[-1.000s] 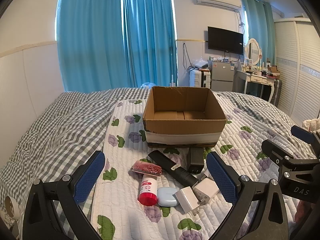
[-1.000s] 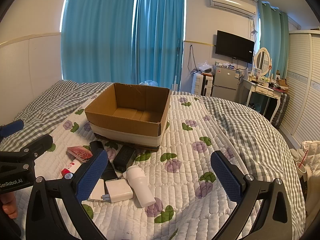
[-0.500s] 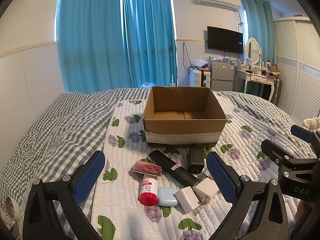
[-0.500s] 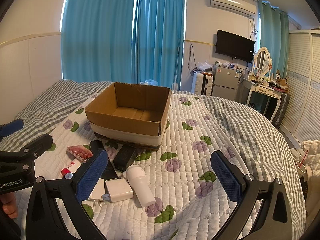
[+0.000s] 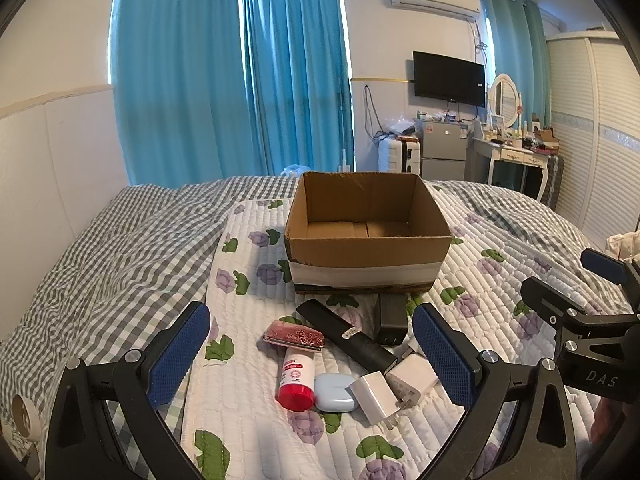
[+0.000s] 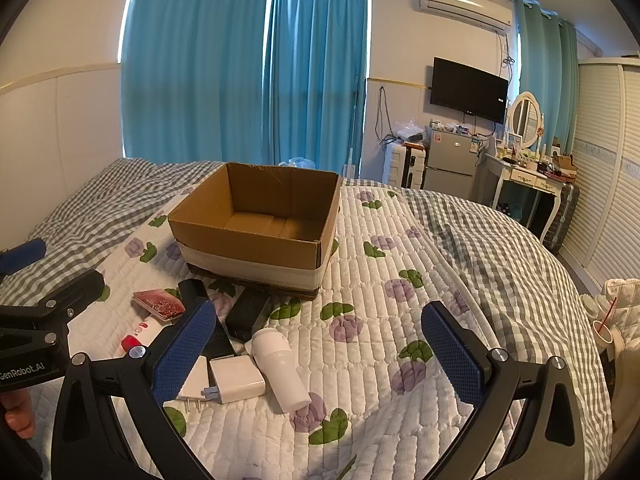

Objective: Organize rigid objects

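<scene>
An open cardboard box (image 5: 366, 258) stands empty on the quilted bed cover, also in the right wrist view (image 6: 256, 252). In front of it lie a black remote (image 5: 346, 334), a black adapter (image 5: 390, 318), a red case (image 5: 294, 335), a red-capped tube (image 5: 295, 378), a pale blue case (image 5: 334, 392) and two white chargers (image 5: 376, 398) (image 5: 412, 376). A white bottle (image 6: 280, 368) lies on its side. My left gripper (image 5: 310, 354) is open above the pile. My right gripper (image 6: 320, 348) is open and empty beside the bottle.
The flowered quilt (image 6: 400, 320) lies over a grey checked bedspread (image 5: 100, 264). Blue curtains (image 5: 240, 92), a fridge (image 6: 448, 164) and a white dressing table (image 6: 524, 184) stand beyond the bed. A wardrobe (image 6: 608, 184) is at right.
</scene>
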Demonstrator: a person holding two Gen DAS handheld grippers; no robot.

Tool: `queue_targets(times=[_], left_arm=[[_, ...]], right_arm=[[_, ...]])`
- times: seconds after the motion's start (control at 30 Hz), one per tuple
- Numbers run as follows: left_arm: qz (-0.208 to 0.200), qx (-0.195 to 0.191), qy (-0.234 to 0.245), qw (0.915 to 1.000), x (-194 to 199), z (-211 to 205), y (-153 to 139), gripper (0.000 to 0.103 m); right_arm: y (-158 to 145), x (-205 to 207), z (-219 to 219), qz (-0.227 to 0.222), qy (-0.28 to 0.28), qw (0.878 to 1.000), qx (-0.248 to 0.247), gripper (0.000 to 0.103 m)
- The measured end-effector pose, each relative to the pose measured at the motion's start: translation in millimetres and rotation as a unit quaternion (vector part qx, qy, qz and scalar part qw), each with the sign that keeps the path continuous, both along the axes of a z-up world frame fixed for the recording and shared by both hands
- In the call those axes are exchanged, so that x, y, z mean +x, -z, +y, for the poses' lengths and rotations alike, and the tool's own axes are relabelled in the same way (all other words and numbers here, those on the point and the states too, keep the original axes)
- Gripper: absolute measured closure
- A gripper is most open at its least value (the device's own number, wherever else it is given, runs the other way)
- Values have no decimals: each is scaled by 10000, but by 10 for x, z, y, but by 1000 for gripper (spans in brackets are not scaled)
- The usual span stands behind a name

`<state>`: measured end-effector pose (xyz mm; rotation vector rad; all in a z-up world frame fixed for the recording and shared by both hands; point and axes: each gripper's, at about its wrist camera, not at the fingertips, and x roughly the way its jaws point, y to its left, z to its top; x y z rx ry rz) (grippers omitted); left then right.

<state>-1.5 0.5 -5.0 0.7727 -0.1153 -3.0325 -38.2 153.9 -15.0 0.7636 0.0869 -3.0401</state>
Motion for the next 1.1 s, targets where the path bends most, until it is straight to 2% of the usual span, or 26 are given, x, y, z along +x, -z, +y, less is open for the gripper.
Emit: queue_targets(times=[0.2,0.37,0.47,0.57,0.63,0.77,0.83,0.97,1.03,1.1], left_arm=[[-44,39,-47,10000,8,0,-32,0],[-139,-300,-197,9993,-19,43,-207,0],[-366,-346,-230,9985,-127,20,-283,0],[-541,-380,-198,9976,-235,6,-234,0],[-738,-471,-212,9959,-327,5,-81,0],[-1270,-701,-340,9888,-494,-12,334,0],[-1549,-735,-397,9844,-552,-26,516,0],[-1805,-711,-345,9804,-563,-44,746,0],[-1868,-723,-329,9792,-570,-21,798,0],[-1926,-687,-297,9784,-587,5,835,0]], right_arm=[[-39,21,5,8,-3,10000,-10,0],[-174,41,15,-118,-116,9998,-93,0],[-337,10,68,-302,-258,9990,-216,0],[-456,-99,95,-549,-268,9981,-4,0],[-432,-217,112,-742,-407,9964,74,0],[-97,-481,40,-1304,-676,9883,416,0],[160,-603,-25,-1628,-800,9819,542,7],[737,-867,-69,-2501,-1018,9623,317,18],[931,-987,-47,-2807,-1059,9538,168,27],[1047,-1092,-58,-2964,-1101,9487,35,28]])
